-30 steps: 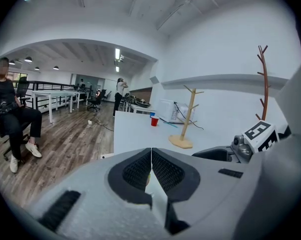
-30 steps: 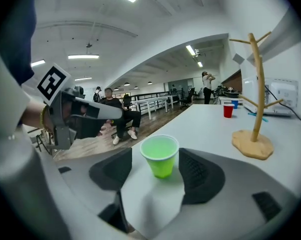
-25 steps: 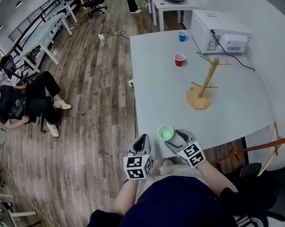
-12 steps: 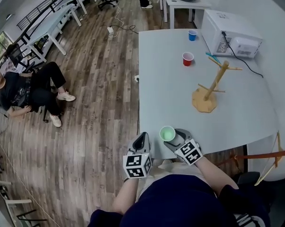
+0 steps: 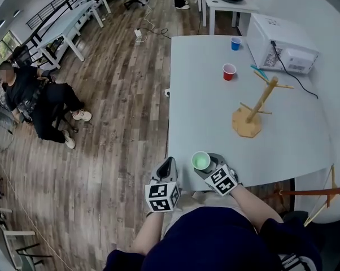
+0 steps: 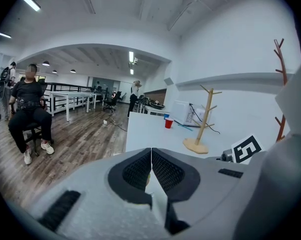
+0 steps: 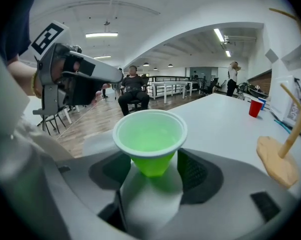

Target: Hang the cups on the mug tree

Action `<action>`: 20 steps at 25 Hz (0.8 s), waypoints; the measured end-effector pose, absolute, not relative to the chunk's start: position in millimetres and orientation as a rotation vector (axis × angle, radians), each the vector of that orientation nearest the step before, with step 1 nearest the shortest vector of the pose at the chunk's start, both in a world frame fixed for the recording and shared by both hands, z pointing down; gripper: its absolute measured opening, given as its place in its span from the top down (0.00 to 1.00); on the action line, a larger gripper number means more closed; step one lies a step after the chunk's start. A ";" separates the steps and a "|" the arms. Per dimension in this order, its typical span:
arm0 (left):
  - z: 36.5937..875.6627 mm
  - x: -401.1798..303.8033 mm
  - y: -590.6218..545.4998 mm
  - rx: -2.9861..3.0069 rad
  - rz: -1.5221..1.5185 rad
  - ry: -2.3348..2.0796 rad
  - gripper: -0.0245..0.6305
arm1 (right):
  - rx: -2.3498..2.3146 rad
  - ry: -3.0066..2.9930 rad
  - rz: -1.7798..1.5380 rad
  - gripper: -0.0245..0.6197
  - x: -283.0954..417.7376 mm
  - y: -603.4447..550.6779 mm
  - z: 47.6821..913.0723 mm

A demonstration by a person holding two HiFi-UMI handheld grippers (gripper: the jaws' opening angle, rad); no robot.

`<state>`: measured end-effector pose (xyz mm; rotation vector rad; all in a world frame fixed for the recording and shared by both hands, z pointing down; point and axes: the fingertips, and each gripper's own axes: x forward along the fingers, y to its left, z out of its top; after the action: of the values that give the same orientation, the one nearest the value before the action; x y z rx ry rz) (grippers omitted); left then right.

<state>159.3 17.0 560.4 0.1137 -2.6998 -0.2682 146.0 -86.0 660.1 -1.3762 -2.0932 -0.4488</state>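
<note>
Green cup, thin glossy tapered plastic, stands upright at the smooth grey table's near left corner, pinched by the right claw's ribbed black pads. Left claw hangs left of the table, tilted slightly down, jaws closed on nothing.

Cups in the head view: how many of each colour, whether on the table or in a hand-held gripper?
green cup: 1
red cup: 1
blue cup: 1
Total: 3
</note>
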 end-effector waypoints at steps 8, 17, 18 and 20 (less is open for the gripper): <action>558.7 159.9 18.7 0.093 -0.269 -2.706 0.93 | -1.385 -2.117 -0.480 0.53 140.7 -87.0 654.4; 557.8 156.4 10.5 0.112 -0.272 -2.710 0.93 | -1.311 -2.194 -0.407 0.54 128.5 -106.2 639.7; 557.3 155.7 9.4 0.119 -0.274 -2.711 0.93 | -1.296 -2.207 -0.403 0.54 126.4 -109.8 636.6; 556.7 154.0 6.8 0.139 -0.276 -2.710 0.93 | -1.264 -2.233 -0.400 0.54 122.6 -117.9 630.5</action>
<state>154.0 6.8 556.7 0.1393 -2.7096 -0.2760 122.6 -117.9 630.5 -1.2636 -2.2328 -0.4004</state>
